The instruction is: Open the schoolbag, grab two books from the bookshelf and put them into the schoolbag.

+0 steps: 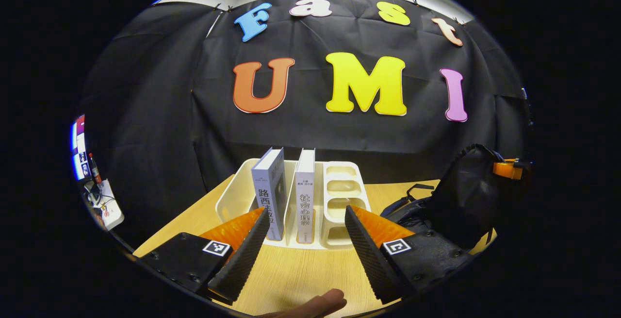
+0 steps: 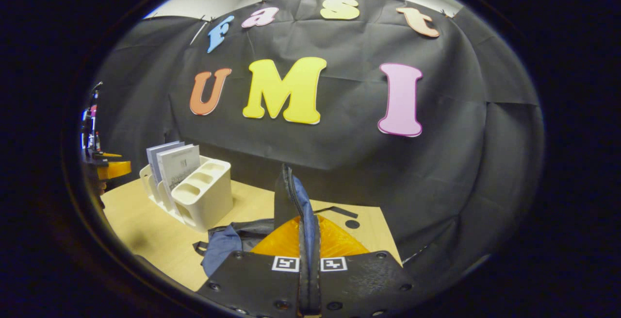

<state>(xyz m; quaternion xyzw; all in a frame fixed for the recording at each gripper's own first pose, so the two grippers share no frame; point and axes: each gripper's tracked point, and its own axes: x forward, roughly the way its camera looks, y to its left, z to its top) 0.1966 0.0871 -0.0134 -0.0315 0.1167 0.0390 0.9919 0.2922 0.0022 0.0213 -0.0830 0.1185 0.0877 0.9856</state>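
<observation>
Two books (image 1: 284,192) upright in the bookshelf (image 1: 339,196) on the bench (image 1: 301,274), schoolbag (image 1: 461,201) to its right, booth wall behind both.

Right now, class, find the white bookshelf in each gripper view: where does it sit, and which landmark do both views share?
Left gripper view: the white bookshelf stands at centre, beyond the open left gripper, with two upright books.
Right gripper view: it sits at the left, on the wooden table.
Shared landmark: the schoolbag, pinched in the right gripper.
</observation>
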